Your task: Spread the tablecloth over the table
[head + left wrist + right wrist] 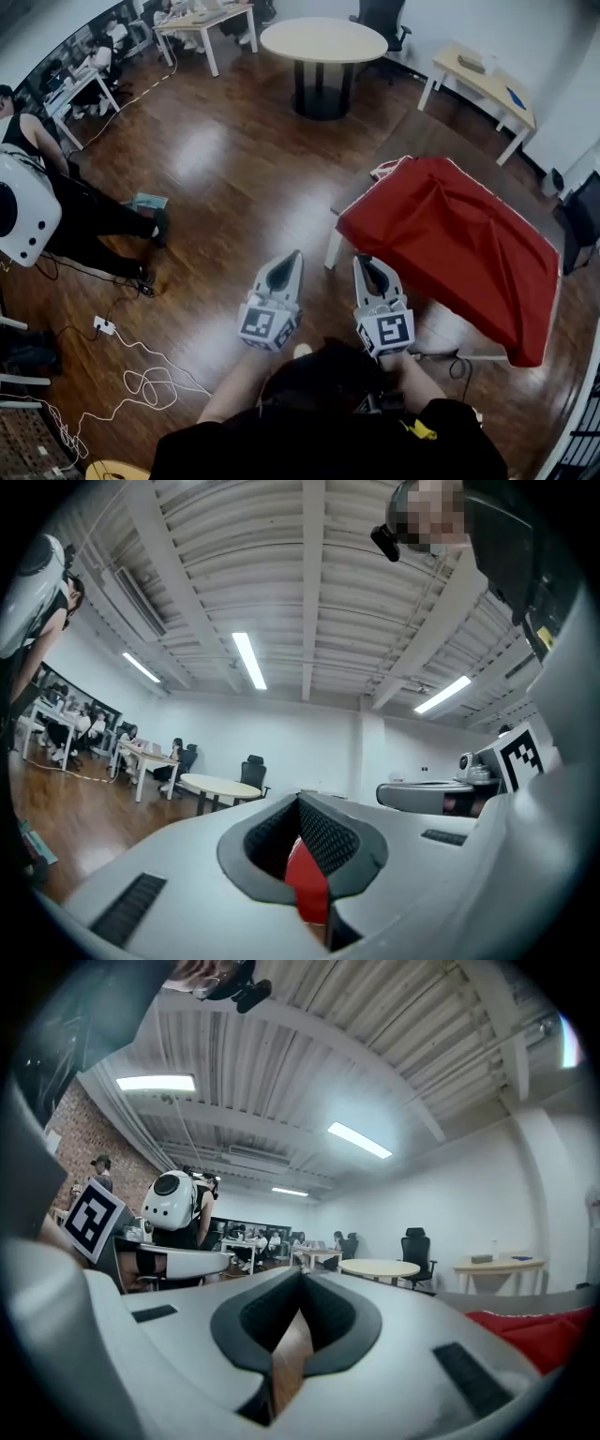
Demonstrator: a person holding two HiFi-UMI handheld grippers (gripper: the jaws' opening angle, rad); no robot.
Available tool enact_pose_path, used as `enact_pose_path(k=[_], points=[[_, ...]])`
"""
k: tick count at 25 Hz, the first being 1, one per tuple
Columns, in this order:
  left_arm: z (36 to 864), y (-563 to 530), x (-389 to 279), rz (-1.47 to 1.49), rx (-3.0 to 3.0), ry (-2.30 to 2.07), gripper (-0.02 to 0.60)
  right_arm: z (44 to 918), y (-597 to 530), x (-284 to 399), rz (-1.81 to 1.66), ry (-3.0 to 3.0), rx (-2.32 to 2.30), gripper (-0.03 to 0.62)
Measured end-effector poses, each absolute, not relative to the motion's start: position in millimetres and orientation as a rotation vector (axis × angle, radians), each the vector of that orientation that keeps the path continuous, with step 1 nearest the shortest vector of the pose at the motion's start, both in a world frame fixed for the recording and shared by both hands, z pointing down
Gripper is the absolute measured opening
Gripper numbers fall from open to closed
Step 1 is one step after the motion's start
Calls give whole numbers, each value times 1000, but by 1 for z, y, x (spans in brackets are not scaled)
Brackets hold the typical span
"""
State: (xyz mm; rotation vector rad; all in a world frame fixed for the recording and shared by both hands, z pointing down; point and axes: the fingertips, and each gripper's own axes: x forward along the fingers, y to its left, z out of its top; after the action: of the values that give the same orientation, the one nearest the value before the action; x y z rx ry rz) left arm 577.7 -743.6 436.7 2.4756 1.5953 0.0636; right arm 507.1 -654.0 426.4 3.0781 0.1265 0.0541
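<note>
Open wood floor, tablecloth overhanging table edges

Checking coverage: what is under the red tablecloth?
A white-legged table; the red tablecloth hides nearly all of its top, so that surface cannot be seen.

Black top, grey left hand-held gripper and right hand-held gripper with marker cubes.

tablecloth: red | floor: dark brown wood | round table: cream
</note>
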Motion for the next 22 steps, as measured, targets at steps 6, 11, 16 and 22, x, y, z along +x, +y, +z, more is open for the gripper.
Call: enact_pose_path(k=[6,11,16,22], points=[[436,-688,522,64,2387,1728,-3,418,-583,427,-32,394,3065,6],[422,-594,442,27,2216,1938,-3,415,-483,311,-89,801,3004,6],[418,-488,334,11,2041,2148,-3,412,-395,174,-114,1139,2884,6],[428,-384,188,46,1709,2415,-3,420,-340,0,-71,1498,2673,6]])
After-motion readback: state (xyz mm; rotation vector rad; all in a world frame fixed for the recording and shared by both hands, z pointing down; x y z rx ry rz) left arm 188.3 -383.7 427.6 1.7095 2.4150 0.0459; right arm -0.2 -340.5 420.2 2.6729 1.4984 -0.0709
